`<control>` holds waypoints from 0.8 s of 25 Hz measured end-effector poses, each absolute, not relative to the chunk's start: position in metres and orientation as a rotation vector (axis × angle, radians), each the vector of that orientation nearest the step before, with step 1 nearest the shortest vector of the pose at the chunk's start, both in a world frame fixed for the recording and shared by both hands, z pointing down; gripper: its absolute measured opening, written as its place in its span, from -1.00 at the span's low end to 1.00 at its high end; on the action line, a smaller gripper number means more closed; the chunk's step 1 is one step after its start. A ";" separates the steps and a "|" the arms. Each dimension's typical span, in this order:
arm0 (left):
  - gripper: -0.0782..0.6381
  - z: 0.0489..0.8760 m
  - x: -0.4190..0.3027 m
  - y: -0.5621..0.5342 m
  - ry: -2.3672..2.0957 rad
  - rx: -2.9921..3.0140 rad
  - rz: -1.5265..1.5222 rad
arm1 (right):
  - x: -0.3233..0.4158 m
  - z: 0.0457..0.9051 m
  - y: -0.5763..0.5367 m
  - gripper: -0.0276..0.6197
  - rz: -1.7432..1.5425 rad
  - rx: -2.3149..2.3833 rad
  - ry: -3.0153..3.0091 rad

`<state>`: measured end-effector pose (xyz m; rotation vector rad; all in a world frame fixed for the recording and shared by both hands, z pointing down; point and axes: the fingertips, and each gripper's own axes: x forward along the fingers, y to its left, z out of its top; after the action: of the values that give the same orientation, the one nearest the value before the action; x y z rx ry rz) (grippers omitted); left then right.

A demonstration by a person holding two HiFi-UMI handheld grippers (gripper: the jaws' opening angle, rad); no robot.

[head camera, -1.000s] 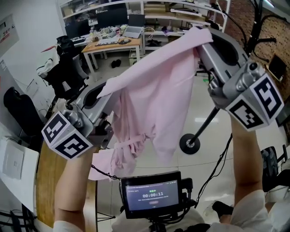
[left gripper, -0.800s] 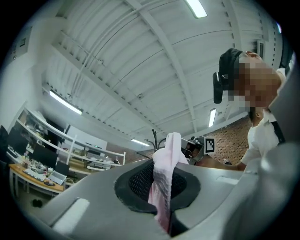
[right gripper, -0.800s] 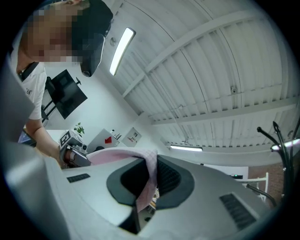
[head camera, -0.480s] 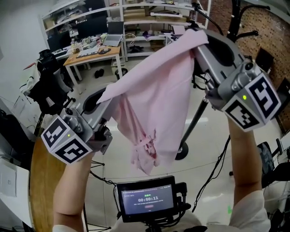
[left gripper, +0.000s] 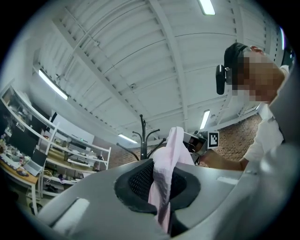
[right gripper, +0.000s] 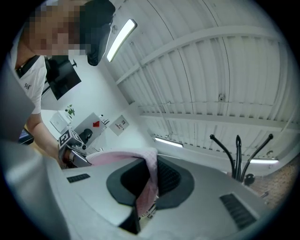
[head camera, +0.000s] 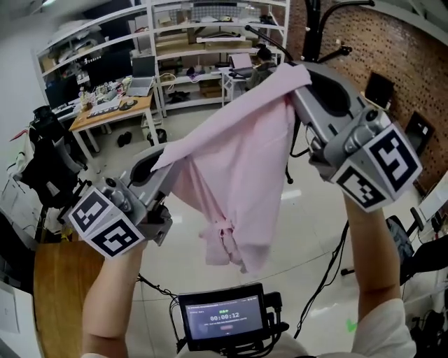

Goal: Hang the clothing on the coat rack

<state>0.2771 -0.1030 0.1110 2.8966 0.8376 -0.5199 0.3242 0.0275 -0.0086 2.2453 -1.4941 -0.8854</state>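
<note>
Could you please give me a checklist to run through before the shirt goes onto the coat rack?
1. Left gripper shut on shirt: ok.
2. Right gripper shut on shirt: ok.
3. Shirt hangs clear of the floor: ok.
4. Rack in view ahead: ok.
5. Rack's hooks bare: ok.
6. Which part of the shirt would meet a hook: cannot tell.

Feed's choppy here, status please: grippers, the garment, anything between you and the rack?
Grippers: left gripper and right gripper both shut on pink garment. Garment held up, spread between them, not on rack. Ahead, coat rack; nothing seen blocking.
</note>
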 end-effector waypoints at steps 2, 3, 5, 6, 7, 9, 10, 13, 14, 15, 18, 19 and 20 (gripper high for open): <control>-0.74 0.107 0.290 -0.091 0.860 2.889 -0.522 | 0.334 -0.011 0.042 -0.88 -0.879 2.262 -1.464; -0.74 0.106 0.296 -0.087 0.873 2.884 -0.524 | 0.339 -0.012 0.048 -0.88 -0.876 2.271 -1.449; -0.74 0.104 0.306 -0.080 0.895 2.873 -0.527 | 0.347 -0.012 0.055 -0.88 -0.868 2.290 -1.420; -0.74 0.103 0.310 -0.078 0.905 2.866 -0.525 | 0.350 -0.012 0.058 -0.88 -0.862 2.299 -1.407; -0.74 0.104 0.314 -0.076 0.917 2.860 -0.520 | 0.353 -0.011 0.060 -0.88 -0.854 2.309 -1.395; -0.74 0.104 0.321 -0.071 0.950 2.848 -0.505 | 0.359 -0.009 0.066 -0.88 -0.838 2.328 -1.364; -0.74 0.104 0.324 -0.068 0.969 2.842 -0.498 | 0.361 -0.009 0.069 -0.88 -0.831 2.337 -1.344; -0.74 0.100 0.332 -0.060 1.028 2.815 -0.500 | 0.366 -0.011 0.080 -0.88 -0.819 2.364 -1.267; -0.74 0.096 0.334 -0.057 1.049 2.804 -0.506 | 0.367 -0.014 0.083 -0.88 -0.819 2.372 -1.237; -0.74 0.093 0.335 -0.053 1.070 2.793 -0.513 | 0.367 -0.018 0.087 -0.88 -0.819 2.381 -1.206; -0.74 0.084 0.340 -0.042 1.131 2.759 -0.515 | 0.371 -0.026 0.098 -0.88 -0.808 2.408 -1.115; -0.74 0.082 0.342 -0.038 1.152 2.750 -0.514 | 0.373 -0.029 0.102 -0.88 -0.802 2.417 -1.085; -0.74 0.079 0.343 -0.035 1.174 2.744 -0.515 | 0.375 -0.031 0.106 -0.88 -0.796 2.426 -1.058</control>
<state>0.3435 -0.0347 0.0794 2.7442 1.1744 -0.5146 0.3750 0.1056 -0.0315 2.4257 -1.0582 -0.7964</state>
